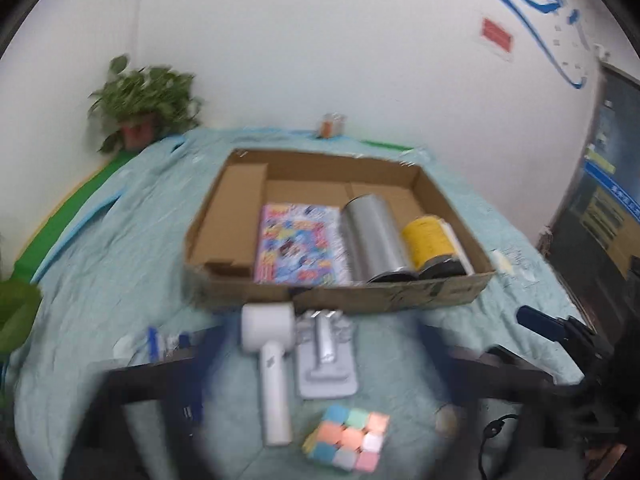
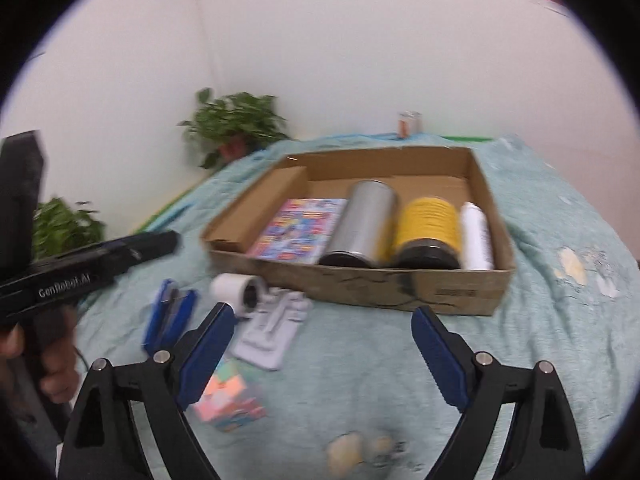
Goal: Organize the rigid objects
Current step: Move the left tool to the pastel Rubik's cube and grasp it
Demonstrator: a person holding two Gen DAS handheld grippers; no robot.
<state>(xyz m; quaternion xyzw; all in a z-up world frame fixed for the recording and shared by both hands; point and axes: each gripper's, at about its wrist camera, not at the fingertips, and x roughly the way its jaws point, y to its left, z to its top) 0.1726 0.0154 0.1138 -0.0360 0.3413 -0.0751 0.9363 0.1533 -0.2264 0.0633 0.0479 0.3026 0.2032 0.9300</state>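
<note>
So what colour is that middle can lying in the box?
Yellow can with a black end, clearest in the right wrist view.

- Left wrist view looks down and forward from the table's near edge at the cardboard box (image 1: pixel 336 232).
- Right wrist view faces the same box (image 2: pixel 360 236) from farther right; both share it.

Cardboard box (image 2: pixel 360 288); brushed-metal cylinder (image 2: pixel 368 216); wrinkled cloth cover (image 2: pixel 540 340).

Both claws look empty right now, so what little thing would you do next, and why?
Probably lower the open left gripper onto the white hair dryer. It lies loose on the blue cloth just outside the cardboard box, closest to that gripper, while the book and the cans already lie inside the box, with free floor behind them.
</note>
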